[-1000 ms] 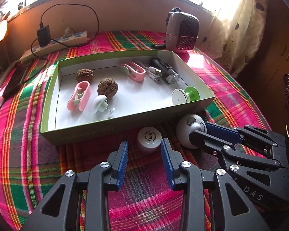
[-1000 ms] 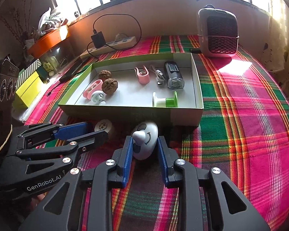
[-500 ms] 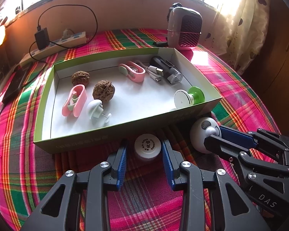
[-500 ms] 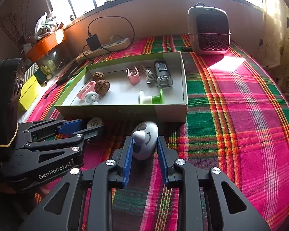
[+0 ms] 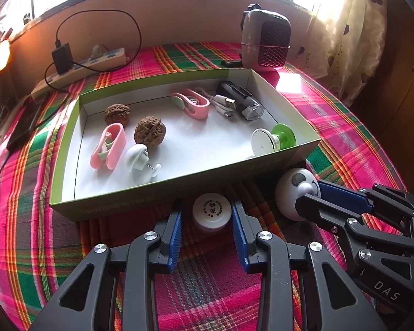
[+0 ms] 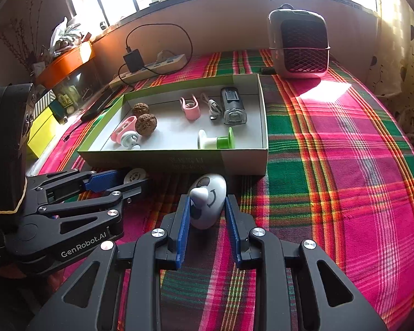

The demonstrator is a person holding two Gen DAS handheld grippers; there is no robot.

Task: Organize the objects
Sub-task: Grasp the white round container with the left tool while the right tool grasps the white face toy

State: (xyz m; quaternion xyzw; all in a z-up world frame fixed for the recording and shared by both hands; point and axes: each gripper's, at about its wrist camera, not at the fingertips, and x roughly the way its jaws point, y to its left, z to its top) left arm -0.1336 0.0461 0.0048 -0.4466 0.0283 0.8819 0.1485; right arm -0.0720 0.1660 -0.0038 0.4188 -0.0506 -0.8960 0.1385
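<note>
A small white round jar [image 5: 211, 211] stands on the plaid cloth just in front of the green-edged box [image 5: 179, 193]. My left gripper [image 5: 207, 204] straddles the jar and its jaws are closing; a thin gap still shows on the jar's left side. To the right, a white egg-shaped toy with a face [image 6: 207, 215] lies on the cloth, and my right gripper [image 6: 207, 199] is shut on it. The box [image 6: 179, 162] holds two walnuts [image 5: 149, 133], pink clips [image 5: 109, 146], a green and white spool [image 5: 273, 139] and a black light [image 5: 240, 100].
A pink mesh-front heater [image 5: 265, 44] stands behind the box at the back right. A power strip with a plugged charger [image 5: 82, 66] lies at the back left, and a dark phone [image 5: 22, 129] is near the left edge. A curtain [image 5: 353, 27] hangs at the right.
My left gripper has slid forward until the white jar sits between its fingers, and the jaws have narrowed. My right gripper has stayed shut on the egg-shaped toy.
</note>
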